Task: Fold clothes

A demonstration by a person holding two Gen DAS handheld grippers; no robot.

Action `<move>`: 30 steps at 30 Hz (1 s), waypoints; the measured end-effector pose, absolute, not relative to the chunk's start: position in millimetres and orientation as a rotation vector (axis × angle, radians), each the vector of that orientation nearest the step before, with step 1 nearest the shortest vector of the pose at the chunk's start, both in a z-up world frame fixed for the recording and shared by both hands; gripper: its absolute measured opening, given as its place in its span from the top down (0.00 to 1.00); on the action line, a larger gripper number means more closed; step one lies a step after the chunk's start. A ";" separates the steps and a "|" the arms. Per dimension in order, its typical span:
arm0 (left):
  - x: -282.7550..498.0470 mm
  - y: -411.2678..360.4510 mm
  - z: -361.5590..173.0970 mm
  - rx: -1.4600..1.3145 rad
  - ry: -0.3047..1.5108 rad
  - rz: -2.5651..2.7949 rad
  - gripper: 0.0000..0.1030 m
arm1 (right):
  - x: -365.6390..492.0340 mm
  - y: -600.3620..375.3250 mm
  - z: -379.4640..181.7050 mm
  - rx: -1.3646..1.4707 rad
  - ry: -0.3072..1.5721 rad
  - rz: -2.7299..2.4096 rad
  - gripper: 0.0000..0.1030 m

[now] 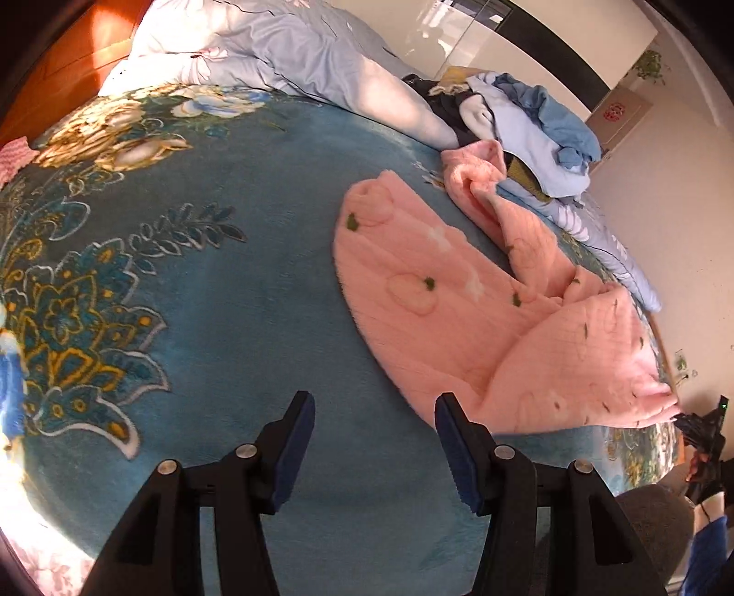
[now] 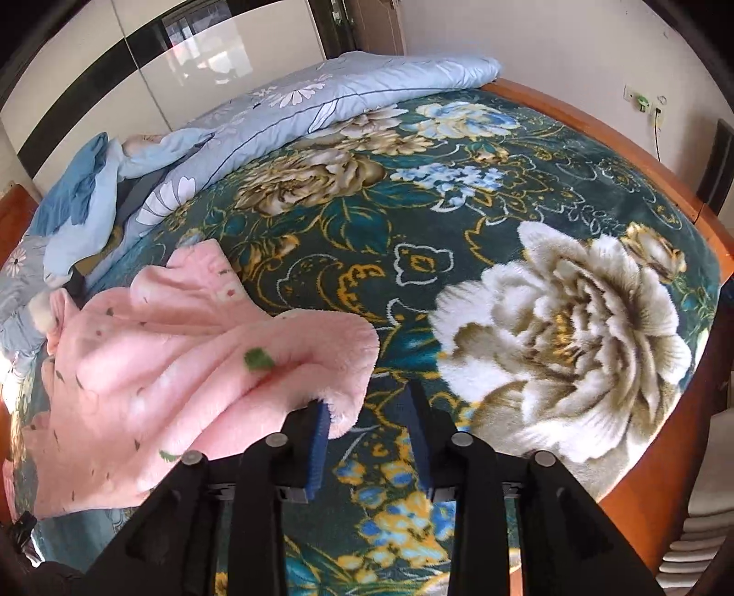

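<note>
Left wrist view: left gripper (image 1: 374,440) pts down over bed, jaws apart w/ nothing between, only teal floral blanket (image 1: 238,293) under them. Pink fleece garment (image 1: 463,316) lies spread on blanket, just right of the gripper's right finger, partly folded over itself, green specks on it. Behind it a heap of blue clothes (image 1: 541,133) on a pale blue flowered quilt (image 1: 293,55) bunched along far edge. Orange wood floor (image 1: 64,59) top left, white wall + cardboard box (image 1: 619,114) far right. Strong sun patches on bedding.

Right wrist view: right gripper (image 2: 369,424) jaws partway open, not clamping; the pink fleece garment (image 2: 183,362) edge drapes against the left finger (image 2: 321,440), hem hangs just into the gap. Blanket (image 2: 564,330) w/ big white peony fills frame, wooden bed frame (image 2: 642,142) curves round right side, quilt (image 2: 348,87) + blue clothes (image 2: 87,197) at back left. Glossy white wardrobe w/ dark stripe (image 2: 151,41) behind, wall socket (image 2: 640,98) right.
</note>
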State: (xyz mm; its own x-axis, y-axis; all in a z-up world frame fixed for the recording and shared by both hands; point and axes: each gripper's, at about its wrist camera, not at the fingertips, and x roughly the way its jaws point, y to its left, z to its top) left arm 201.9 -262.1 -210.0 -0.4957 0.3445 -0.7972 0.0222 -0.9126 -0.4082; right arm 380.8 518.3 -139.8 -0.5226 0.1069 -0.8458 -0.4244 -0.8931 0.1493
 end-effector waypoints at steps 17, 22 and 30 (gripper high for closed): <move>193.1 -298.4 -215.6 -1.426 -0.679 2.726 0.37 | 219.9 -12.0 -168.3 -2.096 -0.644 3.231 0.65; 209.6 -316.0 -217.4 -1.405 -0.750 2.719 0.37 | 227.6 -98.8 -208.3 -2.292 -1.007 3.111 0.65; 208.0 -318.4 -226.3 -1.394 -0.827 2.671 0.36 | 232.9 -89.5 -194.2 -2.221 -0.937 3.148 0.96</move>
State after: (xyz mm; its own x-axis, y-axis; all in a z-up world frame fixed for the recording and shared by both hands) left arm 208.0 -318.4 -226.3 -0.6018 0.2512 -0.7581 0.2213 -0.8597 -0.4605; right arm 232.9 -89.5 -194.2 -0.1526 -0.3600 -0.9204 0.8048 -0.5858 0.0957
